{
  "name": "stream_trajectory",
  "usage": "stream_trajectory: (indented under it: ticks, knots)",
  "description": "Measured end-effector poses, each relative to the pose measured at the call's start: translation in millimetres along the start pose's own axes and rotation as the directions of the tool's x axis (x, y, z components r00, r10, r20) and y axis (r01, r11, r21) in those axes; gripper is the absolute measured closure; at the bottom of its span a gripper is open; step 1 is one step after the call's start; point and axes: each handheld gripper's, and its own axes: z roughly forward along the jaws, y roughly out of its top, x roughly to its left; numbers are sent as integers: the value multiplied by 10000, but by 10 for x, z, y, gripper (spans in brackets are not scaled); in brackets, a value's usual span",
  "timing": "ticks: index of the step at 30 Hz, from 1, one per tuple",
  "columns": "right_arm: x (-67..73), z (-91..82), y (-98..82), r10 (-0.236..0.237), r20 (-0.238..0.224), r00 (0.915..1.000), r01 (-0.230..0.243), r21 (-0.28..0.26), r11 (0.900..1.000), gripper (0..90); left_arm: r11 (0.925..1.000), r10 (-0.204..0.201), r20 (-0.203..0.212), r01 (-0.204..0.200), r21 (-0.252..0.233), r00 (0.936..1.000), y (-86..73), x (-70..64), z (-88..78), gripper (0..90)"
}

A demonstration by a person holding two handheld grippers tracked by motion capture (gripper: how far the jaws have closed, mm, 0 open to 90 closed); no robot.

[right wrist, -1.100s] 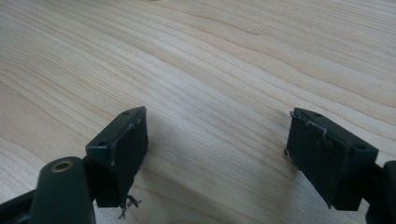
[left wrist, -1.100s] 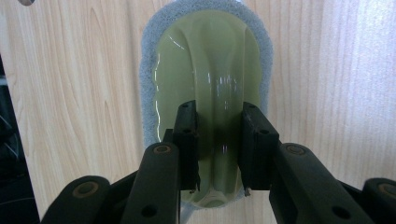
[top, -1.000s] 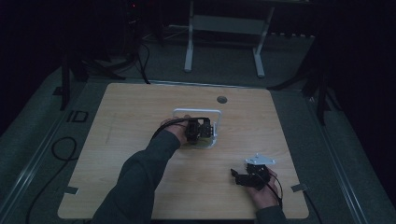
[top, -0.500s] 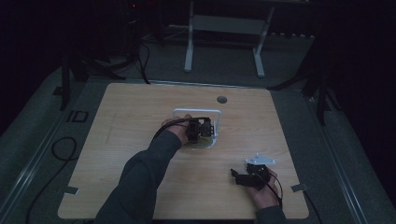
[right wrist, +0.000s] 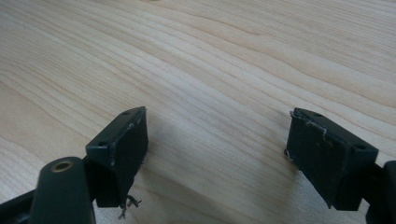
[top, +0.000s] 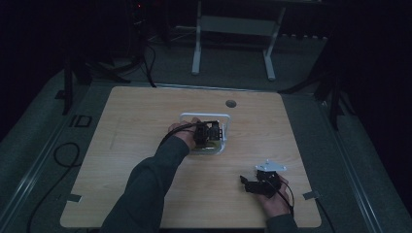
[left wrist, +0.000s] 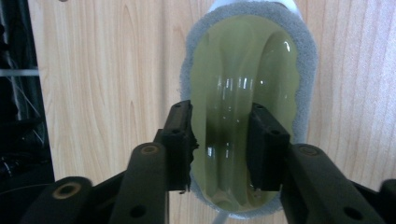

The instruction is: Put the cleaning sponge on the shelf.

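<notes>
The left claw is partly open, one jaw on each side of a glossy raised ridge running down the middle of a yellow-green pad with a fuzzy grey rim. The jaws stand close against that ridge, but I cannot tell whether they are squeezing it or only straddling it. In the high view this claw is over a white tray with rounded corners near the middle of the bench, so the pad seems to lie in that tray.

Set against the high views from a moment ago, nothing has visibly shifted. Both hands and the tray are where they were. I take that as a pause at the grasp, with the lift not yet begun.

The right claw is wide open and empty, with bare wood between its jaws. It sits well apart from the tray, close to the bench's near right corner, so the edge limits it on that side.

Around the left claw the tray rim is tight on every side, so straight up looks like the free way out. Beyond the tray, a small round hole lies in open wood.
</notes>
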Motion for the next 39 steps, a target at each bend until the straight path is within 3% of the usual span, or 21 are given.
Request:
stream_trajectory:
  ticks: [8, 19, 29, 34, 39]
  knots:
    - [0, 0, 0, -2, 1, 10000, 2, -1, 10000, 202, 9997, -172, -10, 172, -147, 9999, -38, -10, -52, 562]
    - [-1, 0, 0, -13, 2, 10000, 13, -6, 10000, 202, 9995, -34, -202, 28, -304, 9998, -61, -44, -131, 535]
    - [-2, 1, 0, -20, 5, 10000, 20, -10, 10000, 202, 9957, -326, -338, 295, -874, 9989, -146, -52, -304, 525]
    - [-1, 0, 0, -7, -1, 10000, 7, -4, 10000, 202, 9881, -636, -276, 590, -1421, 9976, -199, -57, -428, 515]
    - [-1, 0, 0, -11, 2, 10000, 11, -7, 10000, 202, 9740, -1092, -218, 1026, -2022, 9938, -268, -62, -597, 508]
